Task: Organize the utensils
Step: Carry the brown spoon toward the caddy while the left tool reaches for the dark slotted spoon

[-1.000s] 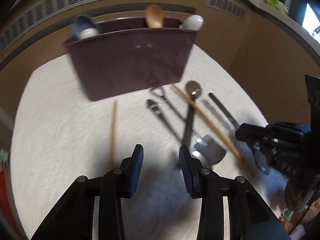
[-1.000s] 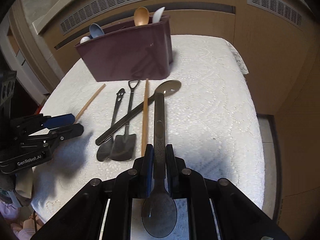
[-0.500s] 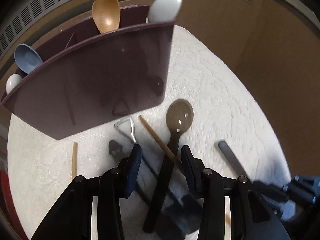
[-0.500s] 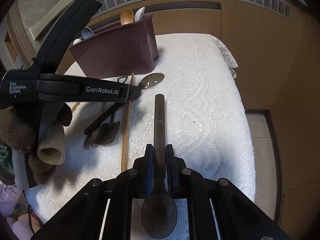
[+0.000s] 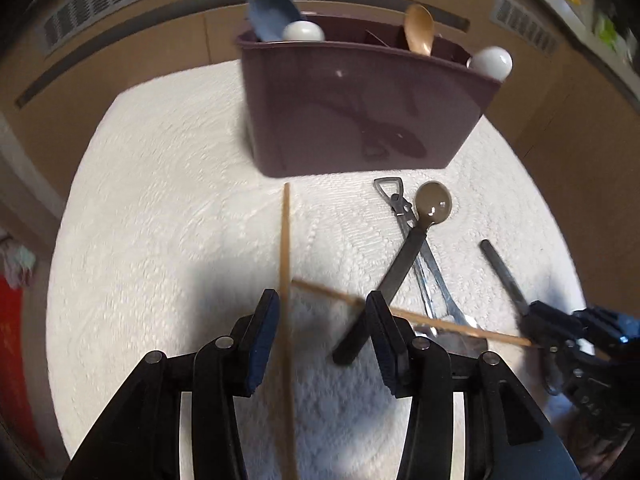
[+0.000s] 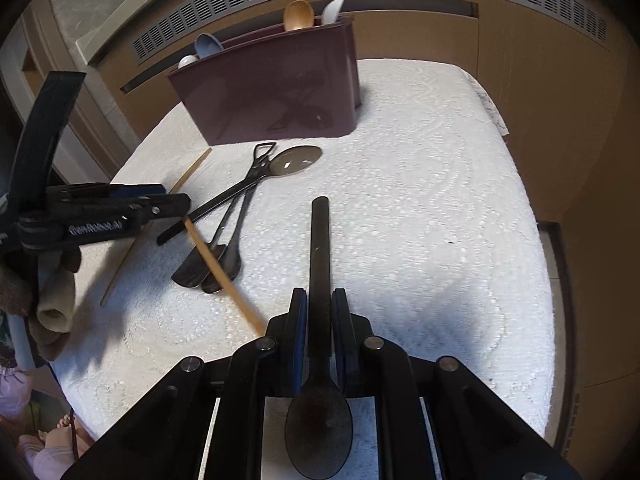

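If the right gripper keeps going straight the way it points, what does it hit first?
Probably nothing on the cloth: the right gripper, shut on a dark spoon, aims across bare white cloth, just right of the maroon holder. Depth is unclear.

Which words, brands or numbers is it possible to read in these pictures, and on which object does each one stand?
"GenRobot.AI": white print on the side of the left claw, blurred but legible in the right wrist view.
Utensil holder, spoons and chopsticks: no text visible.
Left wrist view: nothing readable.
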The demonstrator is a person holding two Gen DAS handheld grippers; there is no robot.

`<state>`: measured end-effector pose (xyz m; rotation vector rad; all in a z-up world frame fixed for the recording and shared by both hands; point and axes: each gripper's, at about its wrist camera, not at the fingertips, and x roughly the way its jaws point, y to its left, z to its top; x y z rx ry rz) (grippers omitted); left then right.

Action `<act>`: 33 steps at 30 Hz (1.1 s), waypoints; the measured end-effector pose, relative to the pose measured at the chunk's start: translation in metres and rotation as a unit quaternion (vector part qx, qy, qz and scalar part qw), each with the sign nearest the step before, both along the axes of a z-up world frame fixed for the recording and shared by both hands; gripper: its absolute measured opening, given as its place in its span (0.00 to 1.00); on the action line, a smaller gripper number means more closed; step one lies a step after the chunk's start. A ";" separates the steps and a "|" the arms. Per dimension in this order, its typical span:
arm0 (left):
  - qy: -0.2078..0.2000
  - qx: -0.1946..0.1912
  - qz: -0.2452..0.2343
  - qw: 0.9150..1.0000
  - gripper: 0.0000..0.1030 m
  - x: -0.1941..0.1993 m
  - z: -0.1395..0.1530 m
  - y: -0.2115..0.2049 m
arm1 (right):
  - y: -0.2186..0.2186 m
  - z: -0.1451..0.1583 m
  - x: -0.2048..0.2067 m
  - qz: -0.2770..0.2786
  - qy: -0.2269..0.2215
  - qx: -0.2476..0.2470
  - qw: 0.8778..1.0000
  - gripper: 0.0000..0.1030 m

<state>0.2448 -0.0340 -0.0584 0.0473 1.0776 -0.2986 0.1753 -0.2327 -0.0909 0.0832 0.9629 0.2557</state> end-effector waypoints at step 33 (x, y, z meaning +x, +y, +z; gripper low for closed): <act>-0.004 0.051 -0.129 0.990 0.32 0.029 -0.003 -0.095 | -0.025 0.012 -0.022 -0.021 -0.063 -0.033 0.997 0.73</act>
